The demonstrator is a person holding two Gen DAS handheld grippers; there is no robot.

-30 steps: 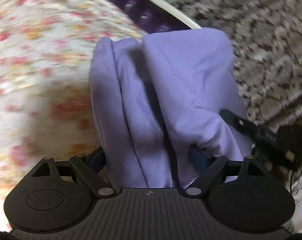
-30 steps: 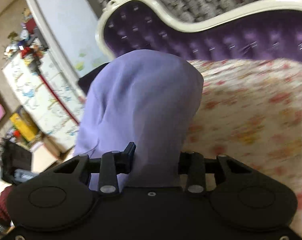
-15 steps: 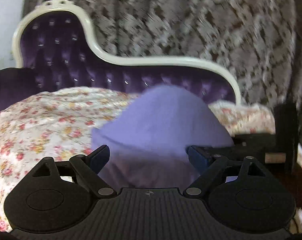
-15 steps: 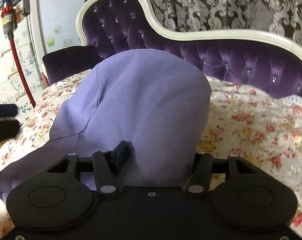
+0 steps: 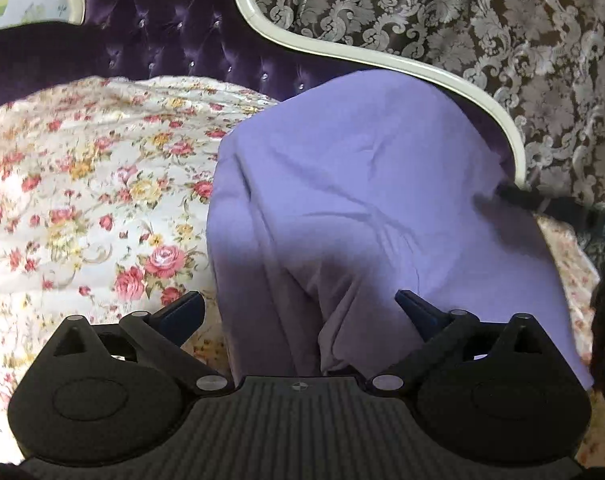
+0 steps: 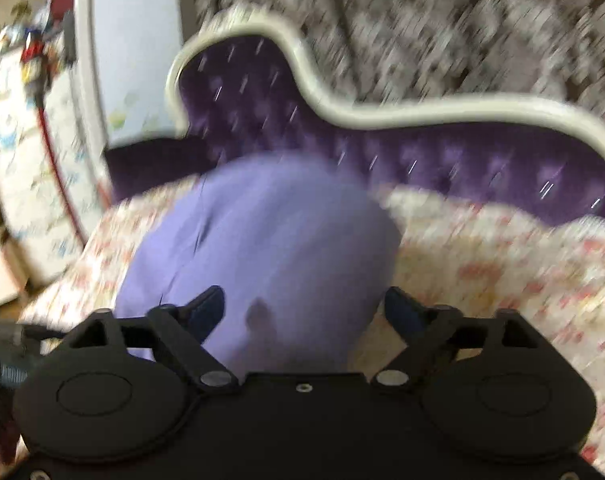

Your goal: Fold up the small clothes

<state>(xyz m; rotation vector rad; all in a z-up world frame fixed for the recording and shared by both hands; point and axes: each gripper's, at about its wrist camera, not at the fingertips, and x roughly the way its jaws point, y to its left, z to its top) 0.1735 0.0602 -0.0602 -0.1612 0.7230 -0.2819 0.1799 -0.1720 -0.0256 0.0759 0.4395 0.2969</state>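
While both jaws spread, each hand-held gripper (image 5: 298, 308) (image 6: 304, 306) straddles unpinched lilac garment (image 5: 362, 200) on floral bedspread (image 5: 82, 180).

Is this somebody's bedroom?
Probably yes. There's a flowery bedspread, a purple buttoned headboard with a curvy cream frame, and a patterned curtain behind.

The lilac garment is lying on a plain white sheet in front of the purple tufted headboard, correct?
Not quite. The lilac garment lies on a floral bedspread printed with pink and yellow roses, not a plain white sheet. The left wrist view shows it clearly, with the purple tufted headboard behind.
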